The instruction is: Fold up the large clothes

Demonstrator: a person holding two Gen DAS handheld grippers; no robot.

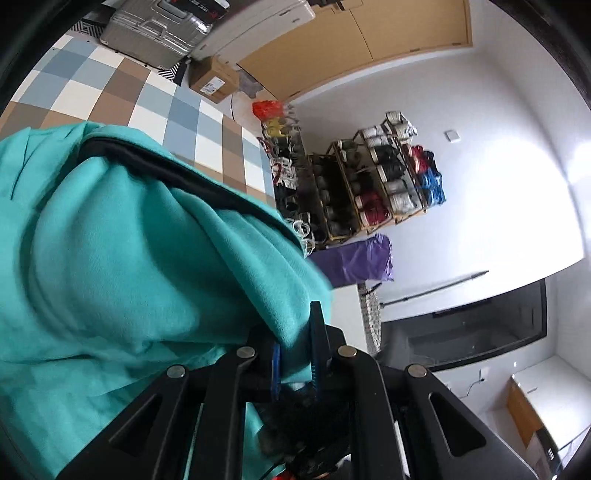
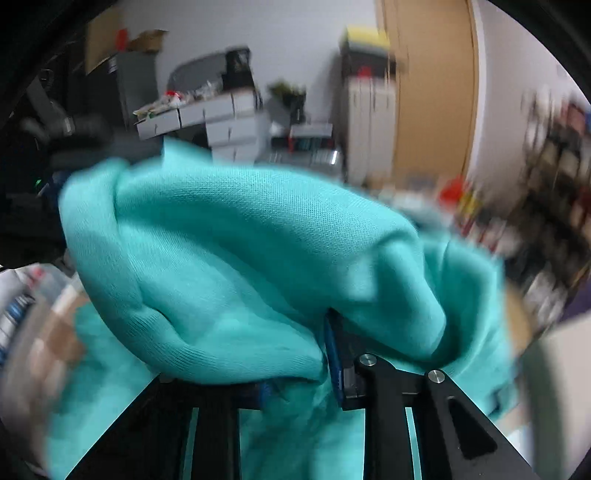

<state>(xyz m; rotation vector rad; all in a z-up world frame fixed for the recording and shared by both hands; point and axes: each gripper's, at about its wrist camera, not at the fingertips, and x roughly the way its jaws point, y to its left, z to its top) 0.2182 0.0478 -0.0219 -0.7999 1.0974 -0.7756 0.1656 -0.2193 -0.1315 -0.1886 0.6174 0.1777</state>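
Left wrist view: a teal garment [image 1: 122,258] fills the left half of the frame, bunched in soft folds, with a black trim band [image 1: 159,166] running diagonally across its upper part. At the bottom centre the left gripper [image 1: 299,354] has its two blue-padded jaws drawn close together, pinching a fold of the teal fabric between them. The black linkage arms of the gripper spread across the lower edge. Behind the cloth, in the upper left, lies a checkered surface [image 1: 122,96] of blue, brown and white squares. A silver suitcase [image 1: 155,26] sits at the top left, with a cardboard box [image 1: 214,79] just beside it. In the middle of the frame a shoe rack [image 1: 369,184] packed with pairs of shoes stands against a white wall, and a purple cloth [image 1: 354,258] hangs just below it.

Right wrist view: the picture is blurred. The same teal garment [image 2: 240,266] covers the centre and lower frame in a thick rounded fold. The right gripper [image 2: 303,365] sits low in the frame; one blue pad [image 2: 332,354] shows at centre right with fabric draped over and pressed against it, and the other is hidden under the cloth, so the jaws appear clamped on the garment. A wooden door [image 2: 432,92] stands at the upper right, and stacked grey boxes [image 2: 221,118] are at upper centre.
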